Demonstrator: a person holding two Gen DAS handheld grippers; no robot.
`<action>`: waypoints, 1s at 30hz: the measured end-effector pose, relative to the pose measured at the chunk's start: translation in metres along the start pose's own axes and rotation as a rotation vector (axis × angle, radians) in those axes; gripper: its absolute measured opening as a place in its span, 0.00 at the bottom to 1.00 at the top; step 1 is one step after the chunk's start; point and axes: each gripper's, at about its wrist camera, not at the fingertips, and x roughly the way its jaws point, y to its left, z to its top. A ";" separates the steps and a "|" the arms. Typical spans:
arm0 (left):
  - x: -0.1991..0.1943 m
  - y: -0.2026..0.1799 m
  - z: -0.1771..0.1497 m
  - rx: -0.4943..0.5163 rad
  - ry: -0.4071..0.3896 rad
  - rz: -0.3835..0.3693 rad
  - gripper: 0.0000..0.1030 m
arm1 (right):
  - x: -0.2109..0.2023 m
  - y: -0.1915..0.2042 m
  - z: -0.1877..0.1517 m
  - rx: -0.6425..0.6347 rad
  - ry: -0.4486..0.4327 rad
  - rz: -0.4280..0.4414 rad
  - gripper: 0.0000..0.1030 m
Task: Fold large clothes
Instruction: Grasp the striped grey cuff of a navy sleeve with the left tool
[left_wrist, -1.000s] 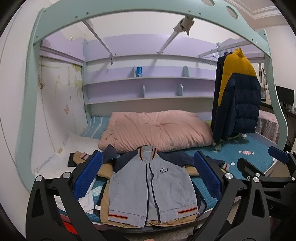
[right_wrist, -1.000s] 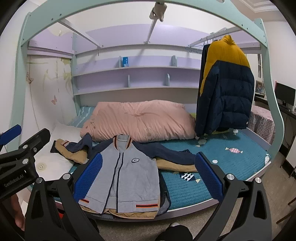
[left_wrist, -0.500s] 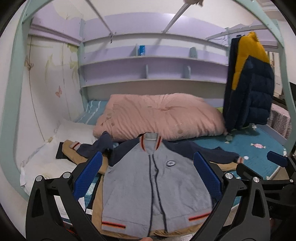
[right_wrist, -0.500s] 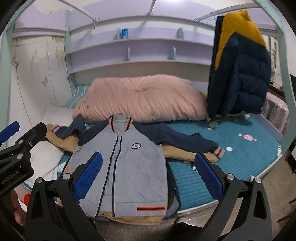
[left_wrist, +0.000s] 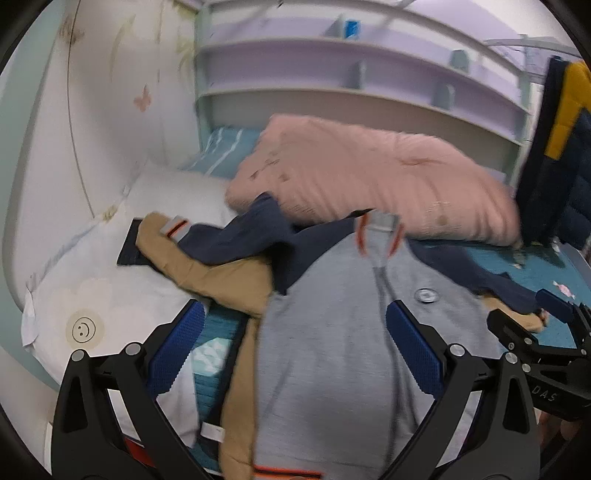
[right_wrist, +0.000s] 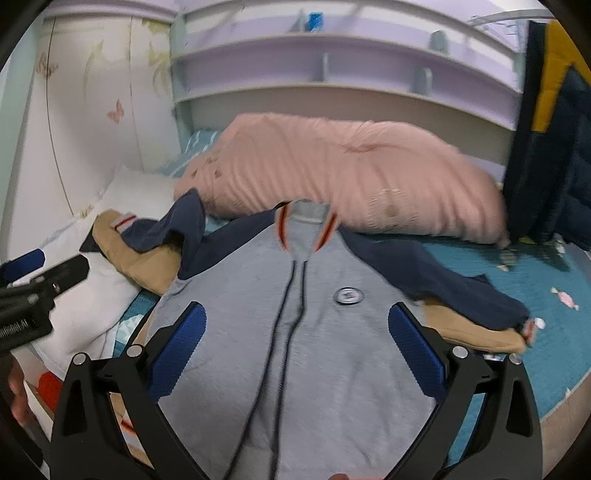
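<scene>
A grey zip jacket (left_wrist: 332, 350) (right_wrist: 303, 332) with navy sleeves and an orange-striped collar lies flat, front up, on the bed. Its left sleeve (left_wrist: 236, 240) is bunched over a tan garment (left_wrist: 221, 277) (right_wrist: 144, 273) beneath; its right sleeve (right_wrist: 461, 288) stretches out to the right. My left gripper (left_wrist: 293, 354) hangs open above the jacket's left side with nothing in it. My right gripper (right_wrist: 295, 350) is open over the jacket's chest, also holding nothing. Each gripper shows at the edge of the other's view.
A rolled pink duvet (left_wrist: 369, 170) (right_wrist: 340, 173) lies behind the jacket. A white pillow (left_wrist: 110, 295) sits at left by the wall. A navy-and-yellow puffer coat (right_wrist: 550, 129) hangs at right. Teal mattress cover (right_wrist: 554, 314) shows right of the jacket. Lilac shelves (right_wrist: 332, 55) run along the back.
Both grippers have moved in and down toward the bed, so the jacket now fills much more of each view. The left one has swung left. Both frames are motion-blurred.
</scene>
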 end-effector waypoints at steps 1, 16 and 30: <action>0.007 0.007 -0.001 0.001 0.014 0.021 0.96 | 0.009 0.005 0.001 -0.004 0.003 0.004 0.86; 0.176 0.143 0.046 -0.227 0.158 -0.016 0.95 | 0.181 0.062 0.008 0.037 0.211 0.247 0.09; 0.271 0.230 0.061 -0.509 0.233 0.003 0.94 | 0.244 0.087 0.010 0.090 0.236 0.361 0.11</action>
